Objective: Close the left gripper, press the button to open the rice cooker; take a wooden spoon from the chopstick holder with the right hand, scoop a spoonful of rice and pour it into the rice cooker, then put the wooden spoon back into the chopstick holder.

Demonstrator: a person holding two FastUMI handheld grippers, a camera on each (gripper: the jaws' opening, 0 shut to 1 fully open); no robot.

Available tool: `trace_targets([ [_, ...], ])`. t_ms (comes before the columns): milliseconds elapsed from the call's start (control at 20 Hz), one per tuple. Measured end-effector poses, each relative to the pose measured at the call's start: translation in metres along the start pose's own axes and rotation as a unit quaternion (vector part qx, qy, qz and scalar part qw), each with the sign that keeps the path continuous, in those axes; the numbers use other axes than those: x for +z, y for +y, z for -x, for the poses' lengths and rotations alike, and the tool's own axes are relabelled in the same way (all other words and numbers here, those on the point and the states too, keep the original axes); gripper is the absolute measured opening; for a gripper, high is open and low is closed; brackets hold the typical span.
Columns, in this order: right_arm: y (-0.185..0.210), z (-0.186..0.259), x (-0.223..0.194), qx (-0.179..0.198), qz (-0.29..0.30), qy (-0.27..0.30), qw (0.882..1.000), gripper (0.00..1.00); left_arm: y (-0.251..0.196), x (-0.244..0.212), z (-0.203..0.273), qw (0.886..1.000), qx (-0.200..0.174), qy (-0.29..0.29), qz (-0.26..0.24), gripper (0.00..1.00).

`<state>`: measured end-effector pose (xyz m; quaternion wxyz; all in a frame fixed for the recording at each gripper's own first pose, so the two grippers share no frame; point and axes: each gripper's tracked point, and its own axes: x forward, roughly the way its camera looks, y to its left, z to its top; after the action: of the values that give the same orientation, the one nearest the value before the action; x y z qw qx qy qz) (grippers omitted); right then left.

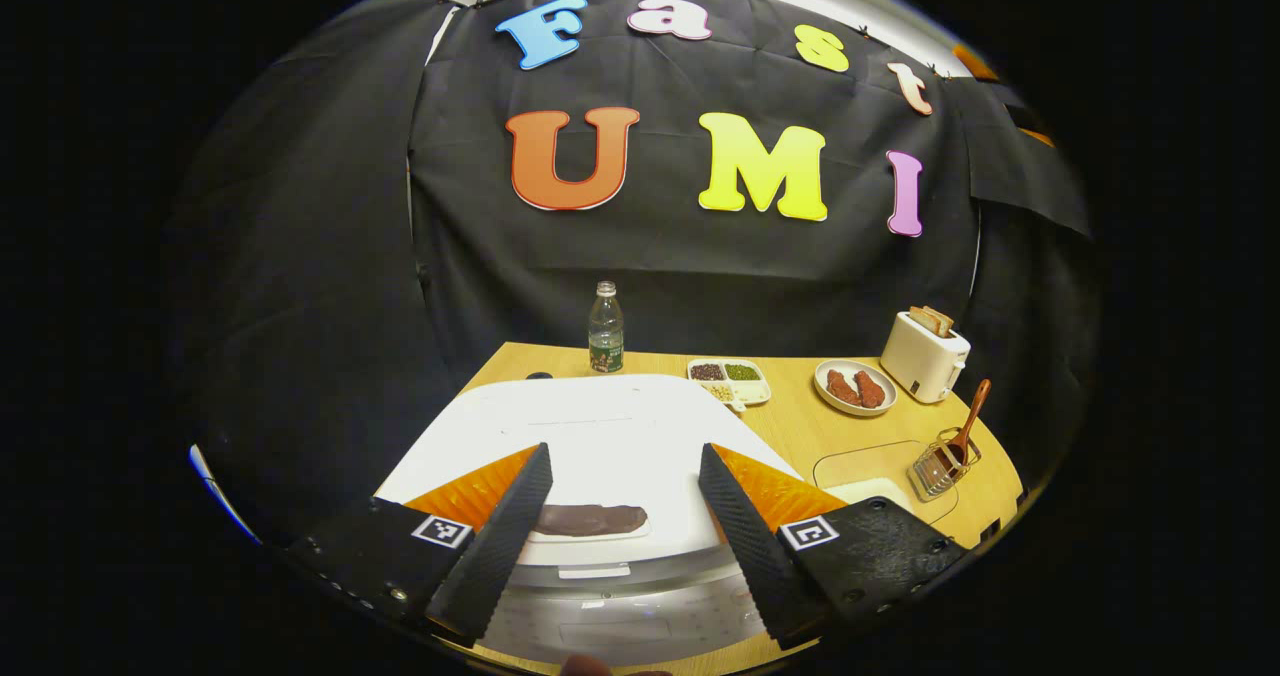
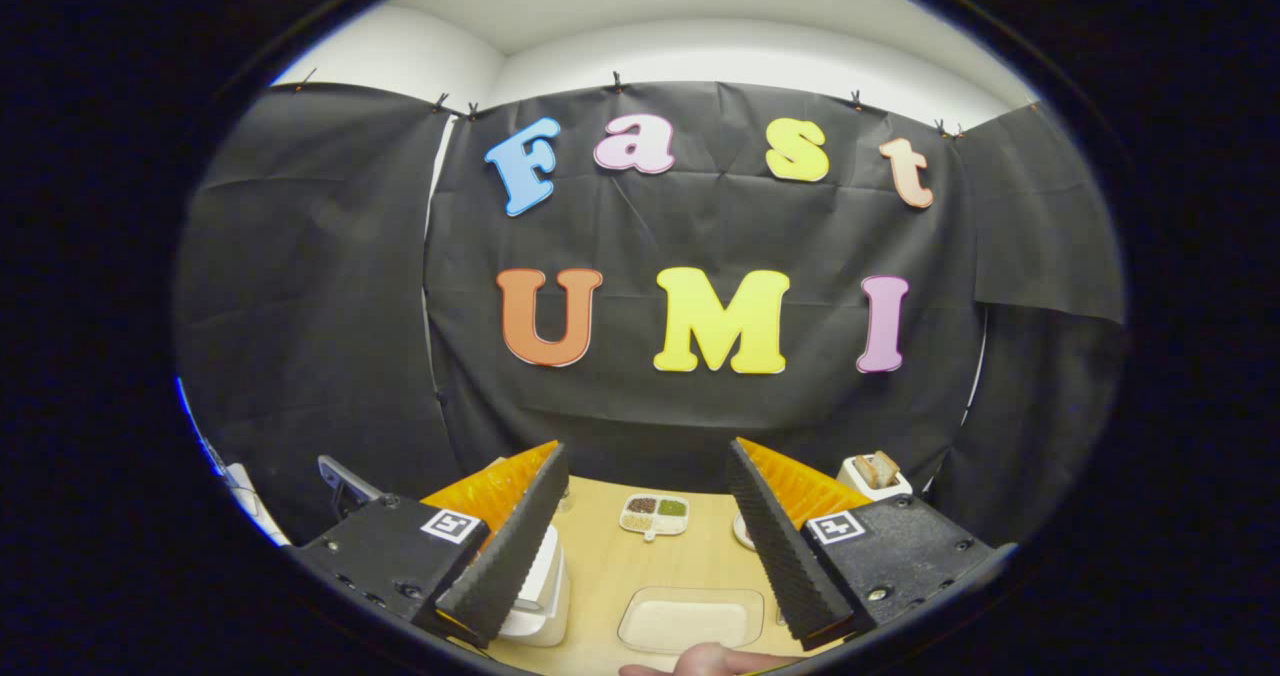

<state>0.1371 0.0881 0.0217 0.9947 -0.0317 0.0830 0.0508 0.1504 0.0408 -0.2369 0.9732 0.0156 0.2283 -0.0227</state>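
White rice cooker (image 1: 610, 446) sits lid-down under my left gripper (image 1: 622, 516), jaws spread. Right gripper (image 2: 648, 526) also spread, above the rice tray (image 2: 690, 619). Wooden spoon (image 1: 968, 426) stands in its holder (image 1: 942, 466).

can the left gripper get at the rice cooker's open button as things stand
Probably yes: the left gripper hangs open right above the rice cooker, nothing between them, though its fingers would need to be shut first.

Black cloth (image 2: 330, 286) is hanging as the booth's wall beyond both fingers, clipped along its top edge. Above it, a white wall (image 2: 700, 51) and ceiling are showing. A wooden table (image 1: 800, 426) is stretching ahead, evenly lit.
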Motion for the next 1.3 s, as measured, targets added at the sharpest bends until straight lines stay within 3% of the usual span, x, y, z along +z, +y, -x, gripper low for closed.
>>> trace_targets([
  [200,0.006,-0.003,-0.003,-0.002,0.009,0.009,1.000,1.00,-0.001,-0.031,0.000,1.000,0.012,0.002,-0.014,1.00],
  [300,0.011,-0.003,0.003,-0.002,0.018,0.004,1.000,1.00,-0.002,-0.033,0.002,0.999,0.020,-0.011,-0.026,0.97],
  [750,0.026,0.022,-0.003,0.012,-0.002,0.005,1.000,1.00,-0.002,-0.042,0.006,1.000,0.012,-0.011,0.004,0.99],
  [950,0.000,0.045,-0.001,0.001,-0.037,-0.015,0.999,1.00,-0.003,-0.044,0.007,1.000,0.008,-0.010,0.016,0.99],
  [1300,-0.067,0.083,-0.015,-0.055,-0.046,-0.047,0.996,1.00,-0.002,-0.044,0.006,0.999,0.023,-0.017,0.037,1.00],
])
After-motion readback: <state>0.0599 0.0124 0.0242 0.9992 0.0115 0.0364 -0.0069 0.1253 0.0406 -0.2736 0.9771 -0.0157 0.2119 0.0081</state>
